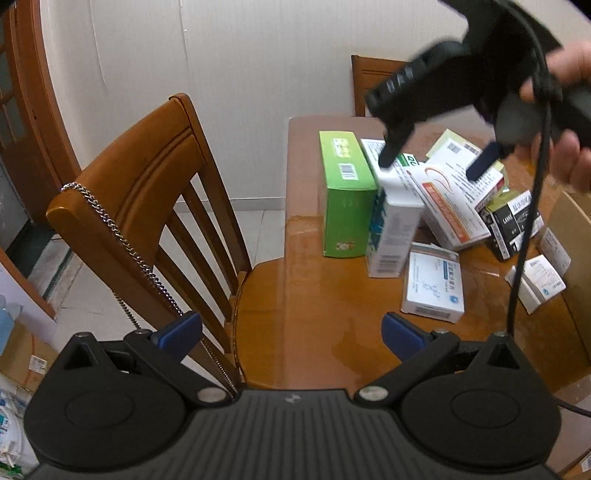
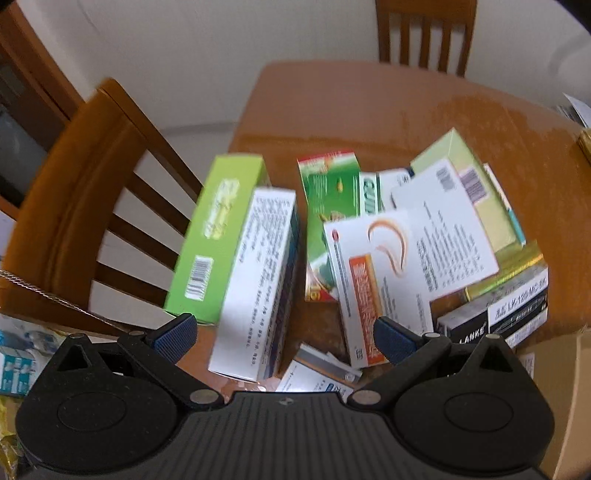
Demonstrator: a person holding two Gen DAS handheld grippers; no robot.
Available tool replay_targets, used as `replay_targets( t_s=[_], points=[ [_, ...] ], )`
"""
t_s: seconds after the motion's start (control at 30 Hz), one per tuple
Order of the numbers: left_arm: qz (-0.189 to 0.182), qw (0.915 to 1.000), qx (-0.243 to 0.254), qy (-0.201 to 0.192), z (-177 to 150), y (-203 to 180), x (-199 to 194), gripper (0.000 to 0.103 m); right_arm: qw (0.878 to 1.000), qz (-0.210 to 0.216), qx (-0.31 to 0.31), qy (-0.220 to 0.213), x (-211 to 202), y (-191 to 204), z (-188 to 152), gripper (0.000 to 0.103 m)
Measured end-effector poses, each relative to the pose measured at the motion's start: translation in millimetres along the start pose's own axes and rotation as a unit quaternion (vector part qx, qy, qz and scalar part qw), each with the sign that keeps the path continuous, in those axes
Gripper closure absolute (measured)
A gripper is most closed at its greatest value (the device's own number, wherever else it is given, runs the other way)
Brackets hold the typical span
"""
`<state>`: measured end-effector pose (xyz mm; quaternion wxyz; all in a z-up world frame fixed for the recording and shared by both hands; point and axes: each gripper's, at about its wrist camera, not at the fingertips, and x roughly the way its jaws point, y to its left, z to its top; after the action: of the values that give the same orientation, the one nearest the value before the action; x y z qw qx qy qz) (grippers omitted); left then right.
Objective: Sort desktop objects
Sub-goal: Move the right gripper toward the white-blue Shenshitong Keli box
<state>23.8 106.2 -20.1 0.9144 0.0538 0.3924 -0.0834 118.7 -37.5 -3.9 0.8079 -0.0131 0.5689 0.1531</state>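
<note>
Wooden table [image 1: 314,295] | boxes [image 2: 384,273] piled | L gripper [image 1: 291,334] jaws wide, empty | R gripper [image 2: 282,338] same

Two wooden chairs stand at the one wooden table [image 1: 314,295]: a slat-backed chair [image 1: 147,206] at its left side with one metal chain [image 1: 110,229] draped over the backrest, and a second chair [image 2: 424,33] at the far end. On the table lies a heap of cartons, about ten that can be told apart, though overlap and blur make the exact count uncertain. They include one bright green box [image 1: 345,192], one tall white box [image 1: 391,229], one white box with an orange band [image 2: 373,280], one green-and-red box [image 2: 328,206], one pale yellow-green box [image 2: 476,192], one black box [image 1: 513,221] and two small white boxes, one in front [image 1: 434,284] and one at the right [image 1: 539,284]. Two grippers are present, the left gripper [image 1: 291,332] and the right gripper [image 2: 282,336], each with two blue-padded fingers.
</note>
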Motion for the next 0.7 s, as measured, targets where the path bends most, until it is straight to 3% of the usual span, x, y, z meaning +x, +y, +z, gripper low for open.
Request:
replay_targets(
  t_s=[0.33, 0.57, 0.7],
  points=[
    [-0.027, 0.9995, 0.012, 0.007, 13, 13, 13, 0.000, 0.999, -0.032, 0.003, 0.021, 12, 12, -2, 0.000],
    [-0.038, 0.9985, 0.035, 0.019, 20, 8, 21, 0.000, 0.998, -0.059, 0.002, 0.012, 8, 5, -4, 0.000],
    [-0.048, 0.9977, 0.040, 0.024, 26, 5, 24, 0.000, 0.998, -0.054, 0.016, 0.017, 11, -8, -7, 0.000]
  ],
)
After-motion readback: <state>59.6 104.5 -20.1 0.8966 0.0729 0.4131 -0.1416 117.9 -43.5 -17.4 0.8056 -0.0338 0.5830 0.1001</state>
